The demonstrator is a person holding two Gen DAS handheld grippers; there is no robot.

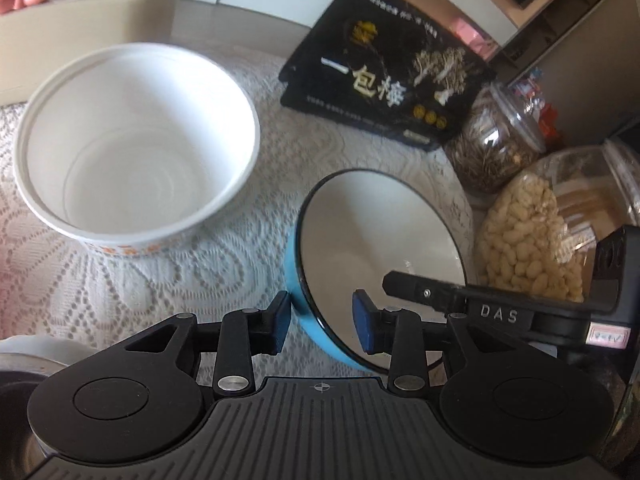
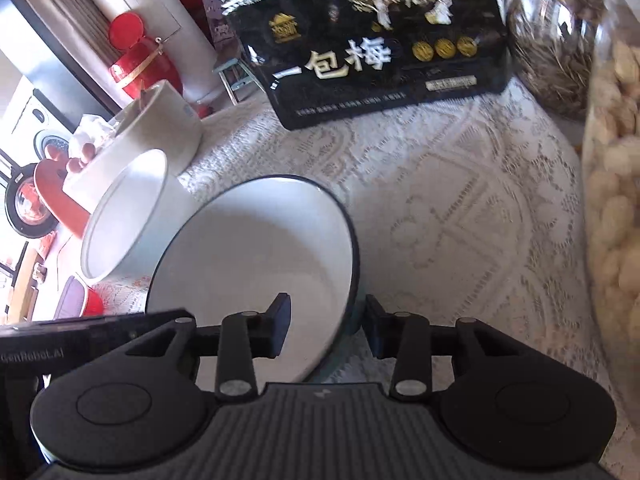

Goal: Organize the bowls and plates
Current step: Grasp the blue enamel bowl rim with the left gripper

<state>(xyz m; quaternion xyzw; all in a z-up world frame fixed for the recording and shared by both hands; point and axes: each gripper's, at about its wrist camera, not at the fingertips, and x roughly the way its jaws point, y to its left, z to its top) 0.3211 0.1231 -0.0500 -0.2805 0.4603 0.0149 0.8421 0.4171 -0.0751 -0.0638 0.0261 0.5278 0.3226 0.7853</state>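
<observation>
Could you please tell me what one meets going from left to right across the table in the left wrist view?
White paper bowl → blue bowl with white inside → jar of pale nuts. I leave out the black box and the jar of dark seeds, which sit farther back and overlap these in the order.

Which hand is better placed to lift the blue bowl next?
Probably right. The right claw grips the blue bowl at its rim, one pad inside and one outside, while the left claw stands open around another part of the rim, its inner pad clear of the wall.
</observation>
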